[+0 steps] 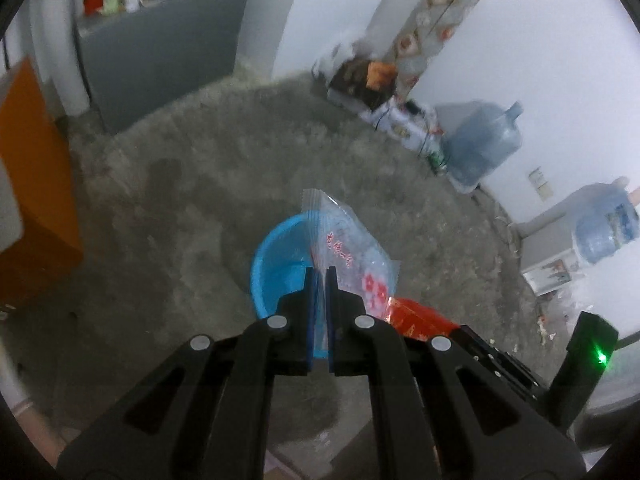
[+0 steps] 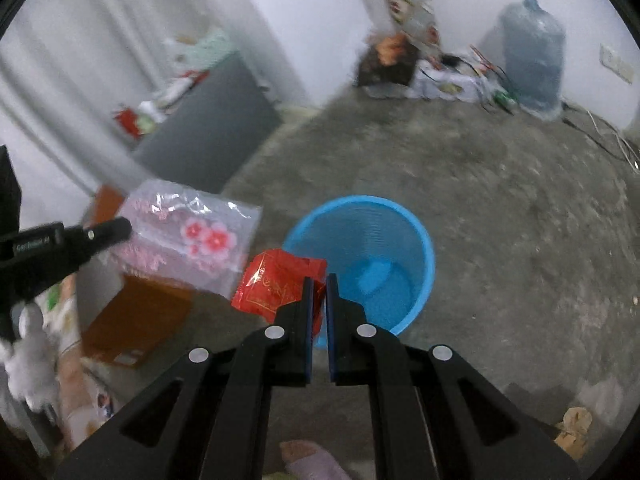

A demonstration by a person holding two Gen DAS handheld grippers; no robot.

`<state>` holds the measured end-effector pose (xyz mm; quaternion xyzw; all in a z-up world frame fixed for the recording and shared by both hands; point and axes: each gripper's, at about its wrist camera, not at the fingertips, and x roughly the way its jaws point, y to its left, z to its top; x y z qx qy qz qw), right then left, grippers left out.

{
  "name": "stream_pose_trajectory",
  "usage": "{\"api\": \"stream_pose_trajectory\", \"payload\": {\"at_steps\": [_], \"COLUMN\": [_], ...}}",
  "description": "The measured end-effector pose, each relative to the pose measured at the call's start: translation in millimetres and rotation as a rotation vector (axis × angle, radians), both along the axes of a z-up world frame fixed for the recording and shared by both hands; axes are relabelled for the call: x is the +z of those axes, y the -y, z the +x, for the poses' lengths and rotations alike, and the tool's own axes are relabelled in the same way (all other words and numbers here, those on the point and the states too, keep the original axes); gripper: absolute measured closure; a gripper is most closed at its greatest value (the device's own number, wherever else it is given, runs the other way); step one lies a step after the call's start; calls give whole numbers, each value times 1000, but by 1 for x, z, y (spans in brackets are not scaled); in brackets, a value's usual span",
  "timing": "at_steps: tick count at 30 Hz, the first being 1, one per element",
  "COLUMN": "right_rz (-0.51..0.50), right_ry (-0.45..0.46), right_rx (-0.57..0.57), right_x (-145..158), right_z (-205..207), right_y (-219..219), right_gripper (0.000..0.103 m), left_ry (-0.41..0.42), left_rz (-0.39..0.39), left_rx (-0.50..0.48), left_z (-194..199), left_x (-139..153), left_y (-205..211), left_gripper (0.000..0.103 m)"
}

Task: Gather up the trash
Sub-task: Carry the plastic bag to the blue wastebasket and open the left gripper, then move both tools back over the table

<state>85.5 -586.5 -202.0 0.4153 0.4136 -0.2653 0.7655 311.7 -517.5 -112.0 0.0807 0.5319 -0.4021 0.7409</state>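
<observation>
Currently listed: left gripper [image 1: 320, 270], fingers clamped on a clear flowered bag [image 1: 352, 248]; right gripper [image 2: 319, 278], fingers clamped on a red wrapper [image 2: 276, 284]. Blue bin [image 2: 416, 236] on the floor at twelve o'clock. Step: carrying to bin. Next: centre both over it, release.

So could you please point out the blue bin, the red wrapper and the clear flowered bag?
blue bin [image 2: 416, 240]: right wrist view, rim.
red wrapper [image 2: 272, 284]: right wrist view, face.
clear flowered bag [image 1: 344, 236]: left wrist view, middle.
</observation>
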Motion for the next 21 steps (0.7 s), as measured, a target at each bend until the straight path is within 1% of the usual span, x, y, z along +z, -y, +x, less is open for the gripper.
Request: {"api": "stream_pose_trajectory", "payload": {"at_steps": [2,3,4,5,6,8,10,12,14,16,17,18,19,20,21], "right_rz": [23,45,68,82,89,94,104,103,91,67,44,16,-33,-72,-121], "right_ry": [-28,-52,-77,-101,-125,-157,-152,-151,-134,-102,-81,-63,-38,-16,15], "right_rx": [-30,-34,-29,-30,-32,-18,-19,-22,-28,-34,-30,-25,-11,0,15], "right_x": [-31,-50,-66,-77,-87,-101,-106,-103,-94,-75,-61,-47,-26,-9,12], "right_z": [8,14,19,18,18,16,7,-4,-15,-28,-35,-40,-48,-54,-60], "right_y": [14,22,23,24,25,22,19,14,10,4,0,-5,-13,-19,-29], "right_gripper": [95,86,62,52,48,48,48,48,48,48,48,48,46,42,34], "left_ry": [-5,-15,-23,-24,-21,-30,-36,-4,34,45,44,46,54,68,90], "left_rz": [38,74,105,135,140,131,110,100,85,56,41,16,1,-18,-38], "left_rx": [7,8,14,25,31,36,21,3,-8,-11,-16,-30,-39,-47,-55], "left_z": [1,3,5,7,5,4,-1,-8,-14,-22,-25,-31,-36,-42,-50], "left_x": [-26,-42,-56,-68,-73,-76,-70,-59,-40,-21,-12,6,18,32,50], "left_y": [20,31,37,44,44,42,36,31,20,8,2,-13,-23,-37,-57], "left_gripper": [90,70,55,52,52,50,47,44,42,41,41,41,40,40,40]}}
